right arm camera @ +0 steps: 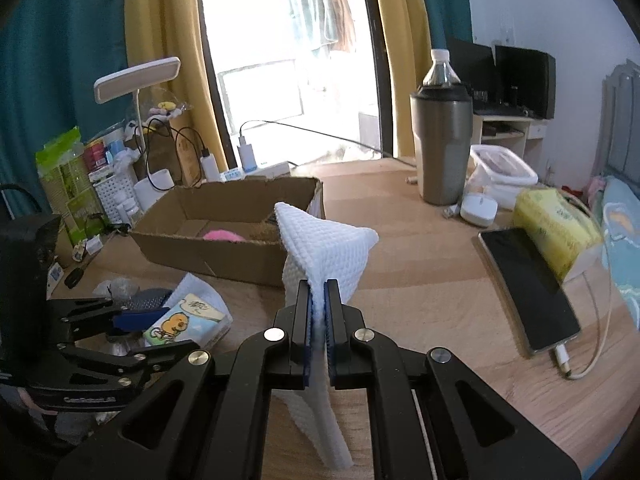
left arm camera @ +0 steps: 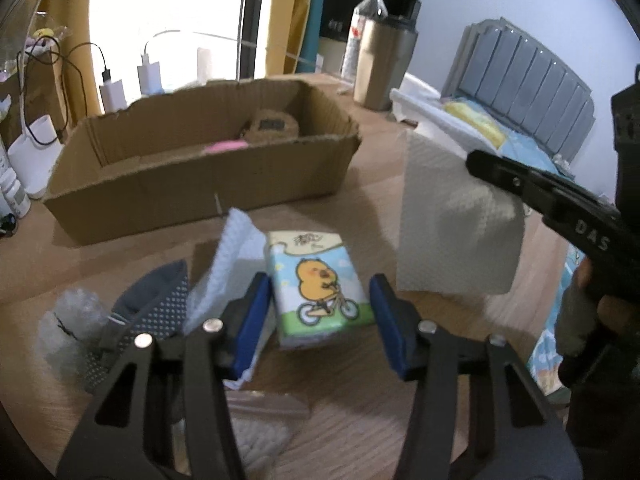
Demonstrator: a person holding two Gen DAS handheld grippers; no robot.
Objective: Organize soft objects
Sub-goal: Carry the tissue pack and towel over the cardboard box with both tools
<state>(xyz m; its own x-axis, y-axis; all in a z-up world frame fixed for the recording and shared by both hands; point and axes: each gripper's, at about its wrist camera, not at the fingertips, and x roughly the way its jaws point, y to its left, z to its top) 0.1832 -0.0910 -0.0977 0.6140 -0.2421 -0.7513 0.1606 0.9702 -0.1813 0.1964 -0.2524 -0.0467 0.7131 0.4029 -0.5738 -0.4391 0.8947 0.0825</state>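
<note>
My left gripper [left arm camera: 318, 312] is open, its blue pads on either side of a small tissue pack [left arm camera: 316, 288] printed with a yellow chick on a bicycle, which lies on the wooden table. The pack also shows in the right wrist view [right arm camera: 186, 322]. My right gripper [right arm camera: 318, 304] is shut on a white waffle-weave cloth [right arm camera: 324, 244] and holds it above the table; it hangs at the right in the left wrist view [left arm camera: 452, 216]. An open cardboard box [left arm camera: 192, 176] stands behind, holding a pink object [right arm camera: 222, 235] and a brown item [left arm camera: 272, 126].
A second white cloth [left arm camera: 228, 256], a dotted grey sock [left arm camera: 156, 300] and crumpled plastic [left arm camera: 72, 320] lie left of the pack. A grey tumbler [right arm camera: 442, 144], water bottle [right arm camera: 440, 66], mouse [right arm camera: 478, 208], phone on a cable [right arm camera: 528, 284] and yellow tissue pack [right arm camera: 556, 228] stand right. Chargers and a lamp crowd the back left.
</note>
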